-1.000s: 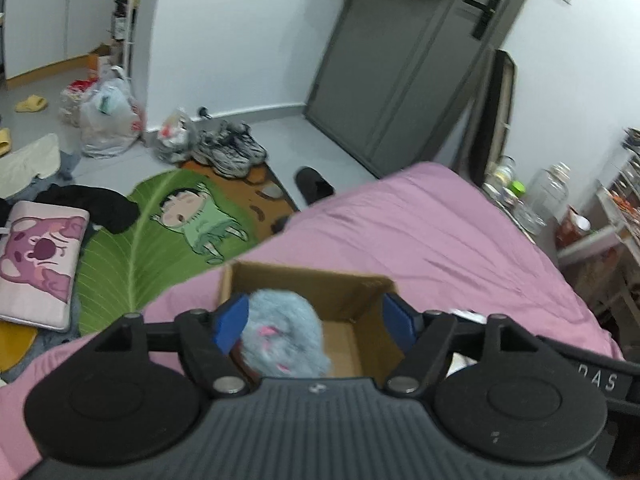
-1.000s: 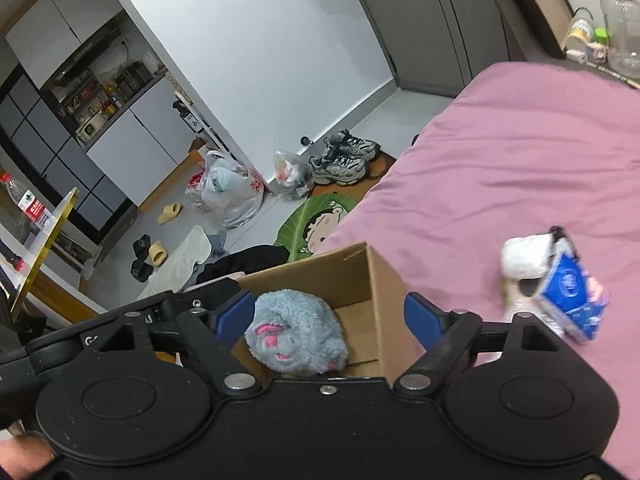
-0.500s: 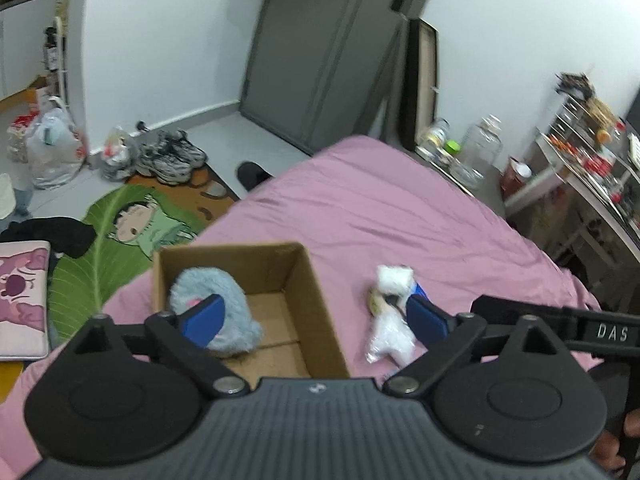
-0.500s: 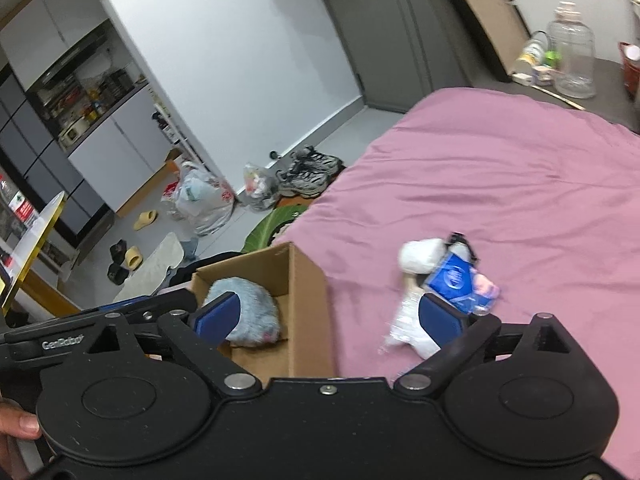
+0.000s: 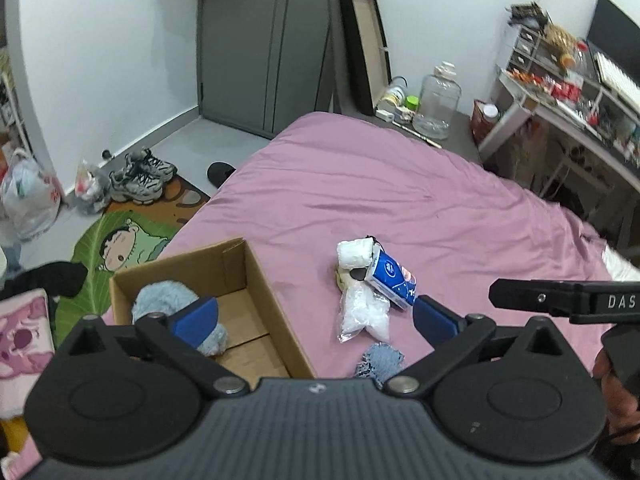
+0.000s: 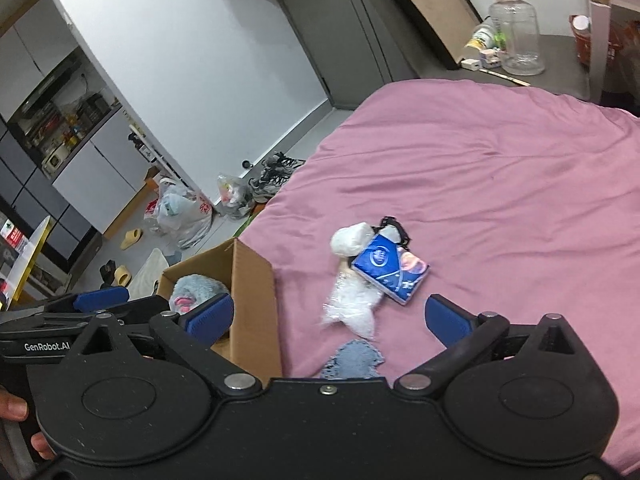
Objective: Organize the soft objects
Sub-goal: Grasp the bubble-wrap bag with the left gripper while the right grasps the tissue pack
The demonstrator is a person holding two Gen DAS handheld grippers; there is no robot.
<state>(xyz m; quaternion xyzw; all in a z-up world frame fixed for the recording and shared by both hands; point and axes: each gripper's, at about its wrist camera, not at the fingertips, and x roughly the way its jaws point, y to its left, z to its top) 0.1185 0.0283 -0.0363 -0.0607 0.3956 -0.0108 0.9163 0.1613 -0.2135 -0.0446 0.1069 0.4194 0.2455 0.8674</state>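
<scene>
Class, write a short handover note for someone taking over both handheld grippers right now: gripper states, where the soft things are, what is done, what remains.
Left gripper: open, empty, above the box's right wall.
Right gripper: open, empty, over the pile.
Done: fluffy grey-blue plush toy lies inside the open brown cardboard box on the pink bedsheet.
Left: on the sheet to the right of the box, a blue tissue pack, a white rolled cloth, a crinkly clear plastic bag and a small blue fuzzy cloth nearest the grippers.
</scene>
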